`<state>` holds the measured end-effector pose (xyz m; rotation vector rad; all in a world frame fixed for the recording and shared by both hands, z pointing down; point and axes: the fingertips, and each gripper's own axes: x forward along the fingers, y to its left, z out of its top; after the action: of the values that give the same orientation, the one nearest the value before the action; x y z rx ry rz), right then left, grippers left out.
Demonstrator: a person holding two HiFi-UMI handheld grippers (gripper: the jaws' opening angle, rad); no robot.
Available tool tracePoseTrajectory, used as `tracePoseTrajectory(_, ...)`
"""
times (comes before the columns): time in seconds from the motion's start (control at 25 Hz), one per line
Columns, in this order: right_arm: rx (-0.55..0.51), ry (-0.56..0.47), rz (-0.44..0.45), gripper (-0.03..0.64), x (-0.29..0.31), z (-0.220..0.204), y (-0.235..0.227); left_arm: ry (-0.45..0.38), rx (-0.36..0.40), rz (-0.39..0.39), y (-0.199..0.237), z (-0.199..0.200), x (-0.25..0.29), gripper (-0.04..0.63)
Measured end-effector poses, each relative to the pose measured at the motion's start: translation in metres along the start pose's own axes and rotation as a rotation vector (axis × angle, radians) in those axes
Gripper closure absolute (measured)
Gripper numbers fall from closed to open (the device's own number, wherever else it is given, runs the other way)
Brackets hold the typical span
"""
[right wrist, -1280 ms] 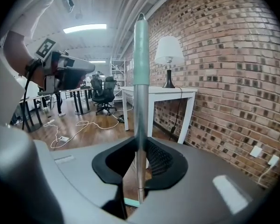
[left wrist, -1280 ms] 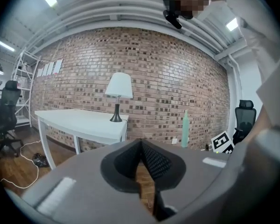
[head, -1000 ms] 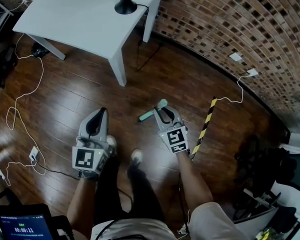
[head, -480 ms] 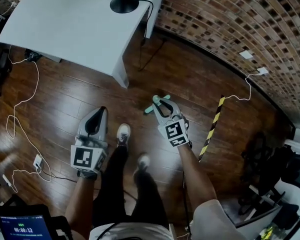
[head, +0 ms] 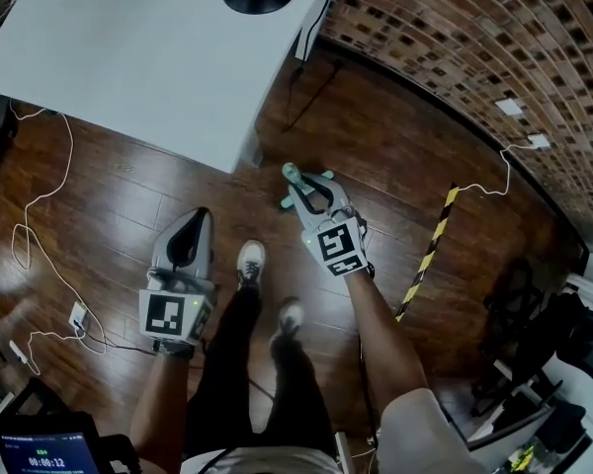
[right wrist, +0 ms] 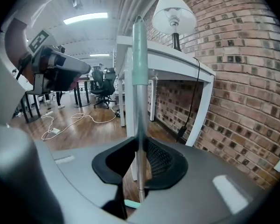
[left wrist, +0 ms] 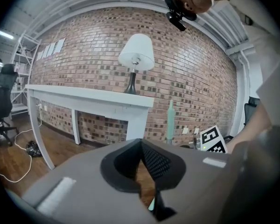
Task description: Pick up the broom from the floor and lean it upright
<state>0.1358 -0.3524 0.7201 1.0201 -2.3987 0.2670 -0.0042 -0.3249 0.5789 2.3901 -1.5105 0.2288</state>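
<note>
Right tool (head: pixel 309 192) grips broom (right wrist: pixel 139 59) upright — table (head: pixel 148 77) edge just beside

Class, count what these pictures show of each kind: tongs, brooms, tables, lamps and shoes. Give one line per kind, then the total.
2 tongs: left tongs, right tongs
1 broom, held in the right tongs
1 table
1 lamp
2 shoes
Total: 7

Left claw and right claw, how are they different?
The right claw grips the broom pole; the left claw is closed on nothing. In the head view, the right claw reaches further ahead than the left claw. Both carry a marker cube.
</note>
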Motion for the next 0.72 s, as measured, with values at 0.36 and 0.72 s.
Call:
tracePoseTrajectory(0.36,-0.044,0.012,0.004,0.528,0.036,0.000,-0.004,0.055,0.010,0.021,0.010,-0.015,0.007,0.594)
tracePoseTrajectory(0.72,-0.049,0.010,-0.029,0.528,0.060,0.004,-0.021,0.134,0.010,0.030,0.013,-0.029,0.005,0.594)
